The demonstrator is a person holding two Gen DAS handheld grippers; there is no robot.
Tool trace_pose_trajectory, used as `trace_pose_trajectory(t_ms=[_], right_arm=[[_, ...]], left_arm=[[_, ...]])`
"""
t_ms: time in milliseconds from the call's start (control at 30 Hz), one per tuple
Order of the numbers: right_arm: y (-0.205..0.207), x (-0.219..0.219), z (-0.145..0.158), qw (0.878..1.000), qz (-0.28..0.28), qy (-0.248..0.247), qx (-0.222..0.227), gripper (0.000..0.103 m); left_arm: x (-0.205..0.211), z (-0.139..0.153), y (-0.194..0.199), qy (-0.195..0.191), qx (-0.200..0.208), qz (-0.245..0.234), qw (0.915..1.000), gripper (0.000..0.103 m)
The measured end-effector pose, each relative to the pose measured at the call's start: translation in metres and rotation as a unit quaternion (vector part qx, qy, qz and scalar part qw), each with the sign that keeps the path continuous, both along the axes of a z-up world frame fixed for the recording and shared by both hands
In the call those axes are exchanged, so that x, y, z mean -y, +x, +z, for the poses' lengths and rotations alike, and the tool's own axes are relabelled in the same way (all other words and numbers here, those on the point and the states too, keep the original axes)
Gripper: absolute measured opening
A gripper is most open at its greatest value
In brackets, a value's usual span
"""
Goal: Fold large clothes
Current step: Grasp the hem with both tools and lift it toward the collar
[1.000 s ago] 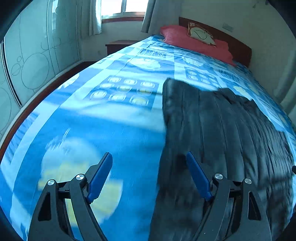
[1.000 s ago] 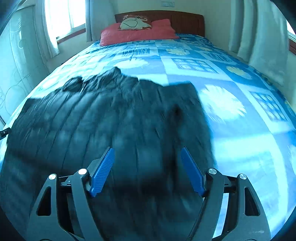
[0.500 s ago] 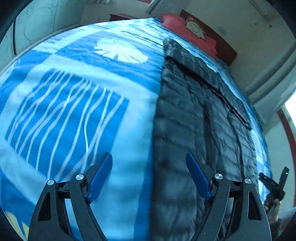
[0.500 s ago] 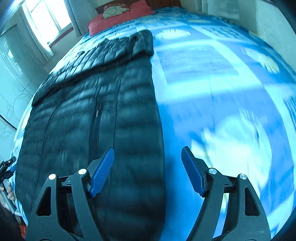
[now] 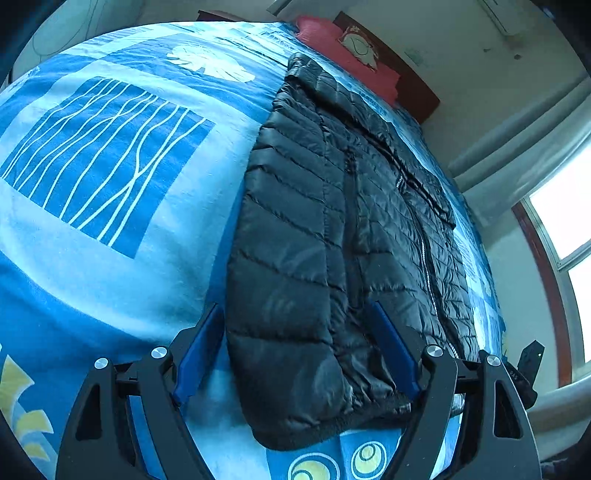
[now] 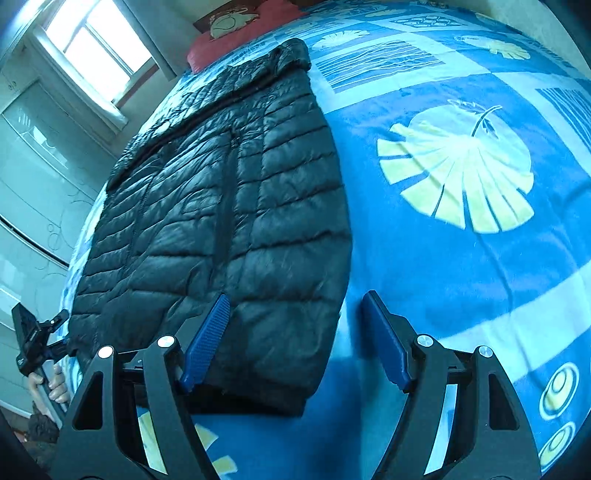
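So left wrist view: the black jacket (image 5: 332,236) lies flat on the blue bedspread (image 5: 110,229), hem nearest the camera. Left gripper (image 5: 295,354) has its fingers wide apart, straddling the hem's left corner, nothing pinched.

Right wrist view: right gripper (image 6: 293,339) is spread wide too, one finger over the jacket (image 6: 229,206), the other over bedspread (image 6: 461,258). Red pillow (image 6: 240,33) up top.

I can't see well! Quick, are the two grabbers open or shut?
Left gripper: open, straddling a corner of the black quilted puffer jacket, not clamped.
Right gripper: open, straddling the jacket's other corner.
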State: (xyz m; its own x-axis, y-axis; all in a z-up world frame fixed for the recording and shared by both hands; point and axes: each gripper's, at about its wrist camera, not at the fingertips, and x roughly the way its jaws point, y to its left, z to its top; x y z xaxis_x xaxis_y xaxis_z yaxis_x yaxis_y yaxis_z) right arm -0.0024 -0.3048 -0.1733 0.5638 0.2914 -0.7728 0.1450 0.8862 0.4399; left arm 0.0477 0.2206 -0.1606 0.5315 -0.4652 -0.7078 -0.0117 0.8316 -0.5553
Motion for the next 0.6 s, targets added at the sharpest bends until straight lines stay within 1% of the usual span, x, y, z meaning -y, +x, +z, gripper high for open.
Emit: trace_pose_trajectory(t_ms=[67,133,200,233,267,300,367,400,500,533,600], right_arm=[[-0.0074,-0.0008,-0.0004,1.000,0.001,0.020,0.003,0.069],[-0.0098,0.0012,-0.0018,0.999,0.001,0.032,0.006,0.057],[-0.0111,0.0003,-0.0016,0.999,-0.002,0.033,0.010,0.054],[-0.0097,0.0008,-0.0011,0.999,-0.002,0.033,0.010,0.051],[-0.0093,0.0003,-0.0007,0.999,-0.004,0.034,0.011,0.048],[-0.0086,-0.0002,-0.0002,0.999,-0.006,0.033,0.012,0.045],[-0.0082,-0.0004,-0.0008,0.999,-0.004,0.040,0.014,0.030],[-0.0068,0.0002,-0.0023,0.999,-0.005,0.048,0.014,0.025],[-0.0063,0.0023,-0.0080,0.998,-0.012,0.068,0.015,0.022],[-0.0070,0.0031,-0.0088,0.997,-0.014,0.072,0.017,0.021],[-0.0073,0.0035,-0.0088,0.997,-0.015,0.076,0.019,0.021]], left_arm=[[0.0025,-0.0009,-0.0026,-0.002,0.001,-0.002,1.0000,0.079],[0.0023,-0.0018,-0.0059,-0.007,0.001,0.002,1.0000,0.078],[0.0010,-0.0026,-0.0068,-0.008,0.001,0.012,0.9999,0.072],[0.0004,-0.0030,-0.0076,-0.012,-0.001,0.016,0.9998,0.070],[0.0005,-0.0034,-0.0080,-0.018,-0.001,0.016,0.9997,0.064],[0.0015,-0.0049,-0.0081,-0.030,-0.006,0.015,0.9994,0.062],[0.0023,-0.0045,-0.0088,-0.026,-0.005,0.019,0.9995,0.062],[0.0027,-0.0044,-0.0083,-0.025,-0.005,0.022,0.9994,0.062],[-0.0006,-0.0059,-0.0076,-0.043,-0.011,0.038,0.9983,0.062],[-0.0015,-0.0067,-0.0069,-0.047,-0.013,0.045,0.9978,0.059],[-0.0014,-0.0077,-0.0070,-0.030,-0.019,0.054,0.9979,0.047]])
